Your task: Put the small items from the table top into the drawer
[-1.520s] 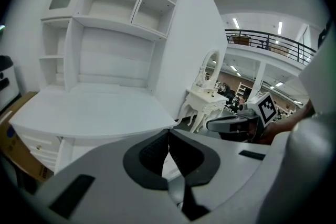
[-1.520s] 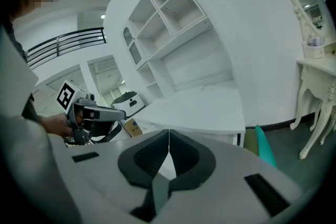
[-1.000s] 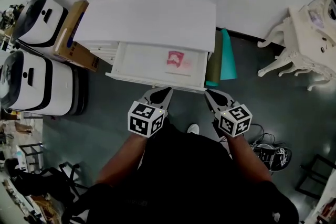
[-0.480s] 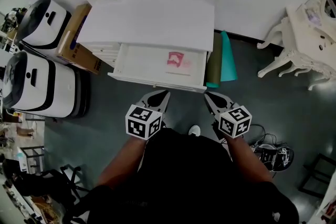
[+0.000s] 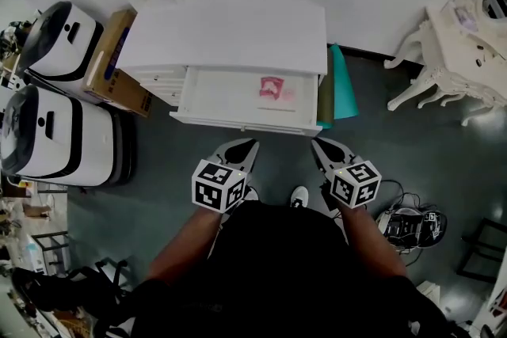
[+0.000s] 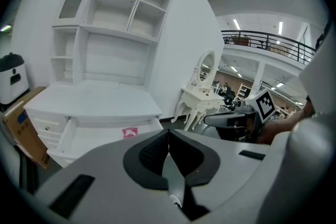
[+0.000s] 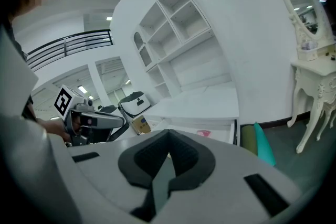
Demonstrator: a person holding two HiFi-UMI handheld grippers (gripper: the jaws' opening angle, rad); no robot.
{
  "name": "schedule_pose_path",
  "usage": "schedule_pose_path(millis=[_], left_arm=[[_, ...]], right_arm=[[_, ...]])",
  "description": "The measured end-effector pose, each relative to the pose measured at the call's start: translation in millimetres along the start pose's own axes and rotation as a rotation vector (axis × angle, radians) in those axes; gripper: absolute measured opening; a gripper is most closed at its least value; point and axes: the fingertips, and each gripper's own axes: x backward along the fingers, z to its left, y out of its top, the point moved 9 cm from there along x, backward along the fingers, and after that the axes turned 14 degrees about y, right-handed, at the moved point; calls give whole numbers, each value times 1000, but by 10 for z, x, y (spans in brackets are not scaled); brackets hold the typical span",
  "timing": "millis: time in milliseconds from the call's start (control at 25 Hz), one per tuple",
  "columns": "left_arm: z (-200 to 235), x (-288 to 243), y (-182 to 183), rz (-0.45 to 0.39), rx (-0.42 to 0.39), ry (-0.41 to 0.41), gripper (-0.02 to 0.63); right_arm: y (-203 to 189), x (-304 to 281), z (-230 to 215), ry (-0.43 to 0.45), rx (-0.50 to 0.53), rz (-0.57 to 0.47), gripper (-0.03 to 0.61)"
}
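Note:
A white desk [image 5: 230, 32] stands ahead with a bare top, its drawer [image 5: 214, 123] pulled open. A small pink item [image 5: 271, 88] lies inside the drawer at the right; it also shows as the pink item [image 6: 129, 132] in the left gripper view and the pink item [image 7: 203, 133] in the right gripper view. My left gripper [image 5: 242, 146] and right gripper [image 5: 325, 146] hover side by side a little short of the drawer front. Both are shut with nothing between the jaws, as the left gripper [image 6: 168, 135] and right gripper [image 7: 168, 136] show close up.
Two white-and-black appliances [image 5: 59, 32] [image 5: 55, 134] and a cardboard box [image 5: 111, 51] stand left of the desk. Teal and olive rolls [image 5: 341, 83] lean at its right side. An ornate white dressing table [image 5: 467, 43] is far right. Cables [image 5: 408, 225] lie on the dark floor.
Both grippers have drawn back slightly from the drawer front, and the head view has shifted a little. Both stay shut; the pink item has not moved.

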Motion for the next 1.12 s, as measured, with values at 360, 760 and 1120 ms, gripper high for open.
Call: schedule_pose_path(millis=[360,760,1120], left_arm=[[145,67,-79,-1,-6,-45,11],[197,75,-58,-4,-17,-63,11],[191,74,-53,-5,-21,-66,11]], right_arm=[[-121,-114,261,-29,-5,19,28],[-104,-115,296,-60,3,9,28],[-122,-115,314,-58,5,11,28]])
